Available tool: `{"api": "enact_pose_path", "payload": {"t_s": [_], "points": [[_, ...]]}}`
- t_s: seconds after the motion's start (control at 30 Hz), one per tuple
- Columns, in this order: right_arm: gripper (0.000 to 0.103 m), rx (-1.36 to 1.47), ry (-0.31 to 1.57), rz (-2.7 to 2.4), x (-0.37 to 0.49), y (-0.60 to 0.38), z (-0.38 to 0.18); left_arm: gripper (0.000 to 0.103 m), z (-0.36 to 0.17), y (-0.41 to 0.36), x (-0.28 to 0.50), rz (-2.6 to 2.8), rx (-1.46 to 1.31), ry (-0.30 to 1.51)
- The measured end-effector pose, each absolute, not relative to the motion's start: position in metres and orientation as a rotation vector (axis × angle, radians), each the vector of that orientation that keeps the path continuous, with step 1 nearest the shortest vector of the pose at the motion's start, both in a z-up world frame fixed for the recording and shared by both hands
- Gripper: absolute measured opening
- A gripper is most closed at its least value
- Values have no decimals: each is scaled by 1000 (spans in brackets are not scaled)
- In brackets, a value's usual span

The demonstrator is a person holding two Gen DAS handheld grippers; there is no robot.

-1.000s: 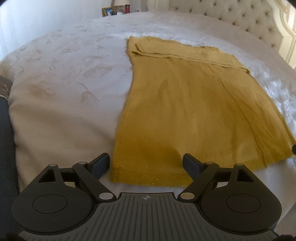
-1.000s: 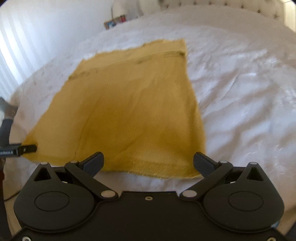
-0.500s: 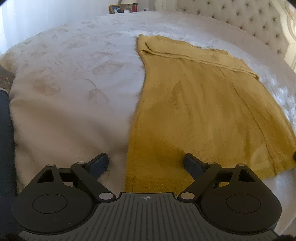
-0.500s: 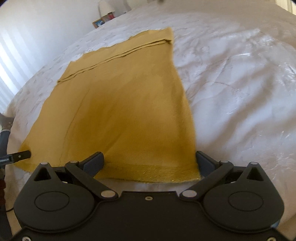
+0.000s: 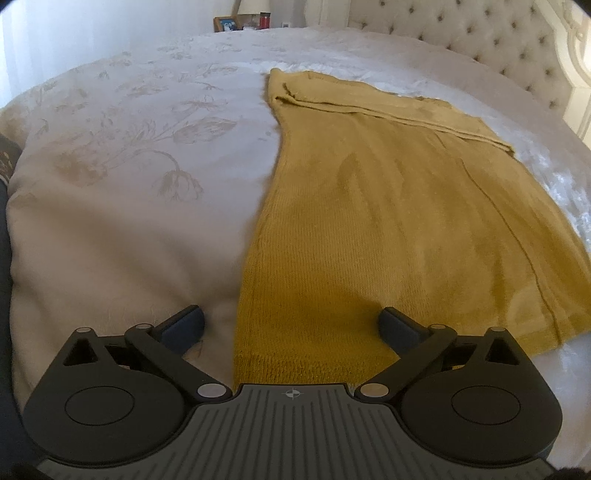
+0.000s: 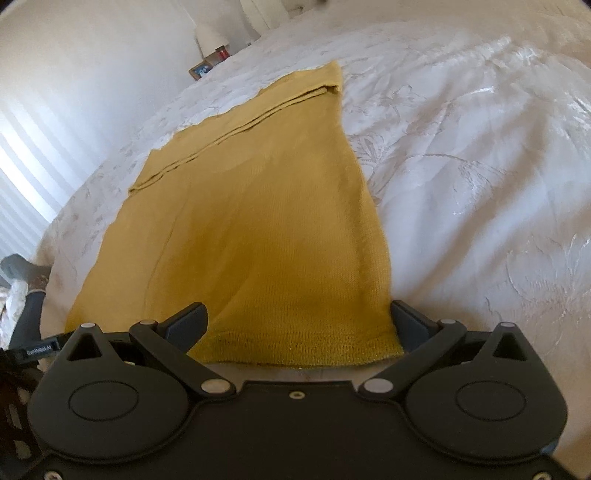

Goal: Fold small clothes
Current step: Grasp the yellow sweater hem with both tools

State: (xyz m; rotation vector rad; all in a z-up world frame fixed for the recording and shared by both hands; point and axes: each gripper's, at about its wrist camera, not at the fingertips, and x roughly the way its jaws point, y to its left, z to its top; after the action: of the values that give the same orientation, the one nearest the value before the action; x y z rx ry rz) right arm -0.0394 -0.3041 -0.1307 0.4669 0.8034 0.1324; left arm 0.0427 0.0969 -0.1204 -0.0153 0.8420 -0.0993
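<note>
A mustard-yellow knitted garment (image 5: 388, 206) lies flat on the white bed, its far end folded over into a band. It also shows in the right wrist view (image 6: 258, 221). My left gripper (image 5: 291, 325) is open, low over the garment's near left corner, with the hem between its fingers. My right gripper (image 6: 299, 321) is open, low over the near right corner, its right finger at the garment's side edge. Neither holds the cloth.
The white floral bedspread (image 5: 129, 155) spreads left of the garment and to its right (image 6: 480, 166). A tufted headboard (image 5: 498, 48) stands at the far right. A nightstand with a photo frame and a red jar (image 5: 240, 22) is beyond the bed. The bed's edge is just below both grippers.
Both grippers have moved forward and down to the garment's near hem, the left shifting toward the left corner and the right toward the right corner. Both stayed open.
</note>
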Motion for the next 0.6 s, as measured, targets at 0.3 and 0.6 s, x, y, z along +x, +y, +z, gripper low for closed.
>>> {"api": "enact_pose_path", "payload": {"t_s": [0.3,0.6], "points": [[103,468,806,134,-39,-304,-130,102,-117,102,44,-144,-22,862],[103,481,836,164,-37,-308,-127,73,-111,94,41,-288,-14,858]]}}
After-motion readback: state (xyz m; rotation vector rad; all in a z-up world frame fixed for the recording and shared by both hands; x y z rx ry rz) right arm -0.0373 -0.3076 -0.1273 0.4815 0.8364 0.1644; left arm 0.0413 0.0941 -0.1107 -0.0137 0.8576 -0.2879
